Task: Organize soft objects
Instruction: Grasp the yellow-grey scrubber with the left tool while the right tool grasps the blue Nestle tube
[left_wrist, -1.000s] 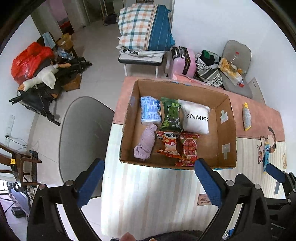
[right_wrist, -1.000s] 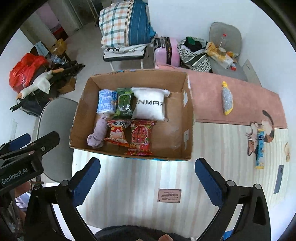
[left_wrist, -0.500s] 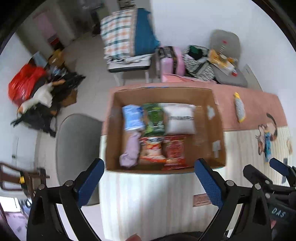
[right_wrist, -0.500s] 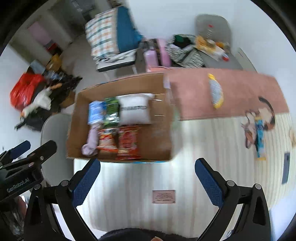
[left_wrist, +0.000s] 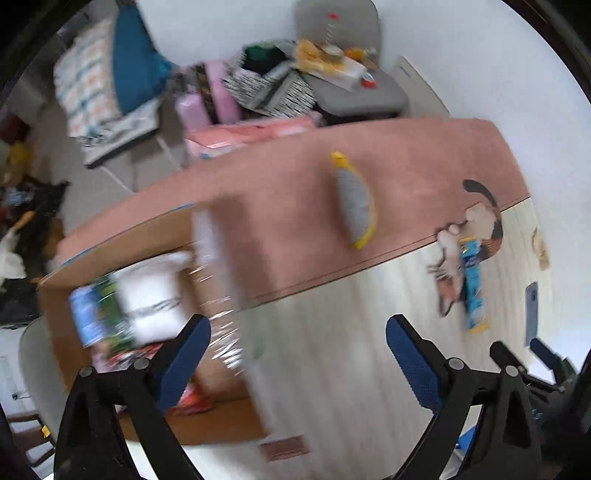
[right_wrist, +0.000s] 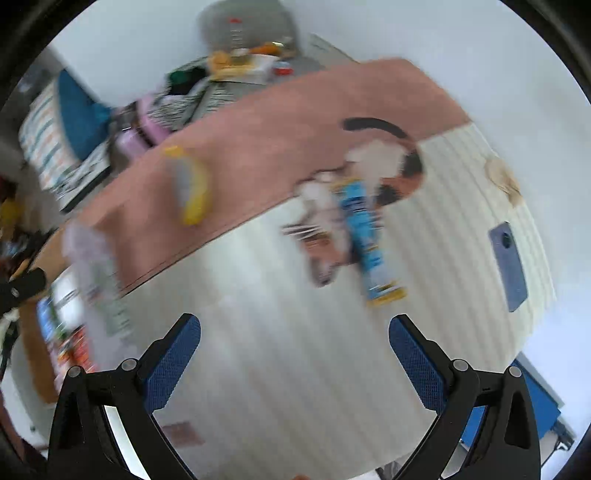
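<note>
Both views are motion-blurred. A cardboard box (left_wrist: 236, 417) at the left holds a white pillow pack (left_wrist: 151, 295) and several snack bags. A grey-and-yellow soft pouch (left_wrist: 354, 206) lies on the pink part of the table mat; it also shows in the right wrist view (right_wrist: 192, 184). A blue snack tube (left_wrist: 471, 288) lies on the cat picture, also in the right wrist view (right_wrist: 369, 236). My left gripper (left_wrist: 295, 354) is open and empty above the box's right edge. My right gripper (right_wrist: 293, 354) is open and empty above the striped mat, near the tube.
A dark blue phone (right_wrist: 508, 266) lies at the table's right side. The cardboard box (right_wrist: 37, 365) sits at the far left of the right wrist view. Beyond the table stand a grey chair with clutter (left_wrist: 351, 74), a pink suitcase (left_wrist: 214, 99) and folded bedding (left_wrist: 99, 74).
Both grippers have swung fast to the right, away from over the box toward the pouch and the blue tube. Both stay open and empty.
</note>
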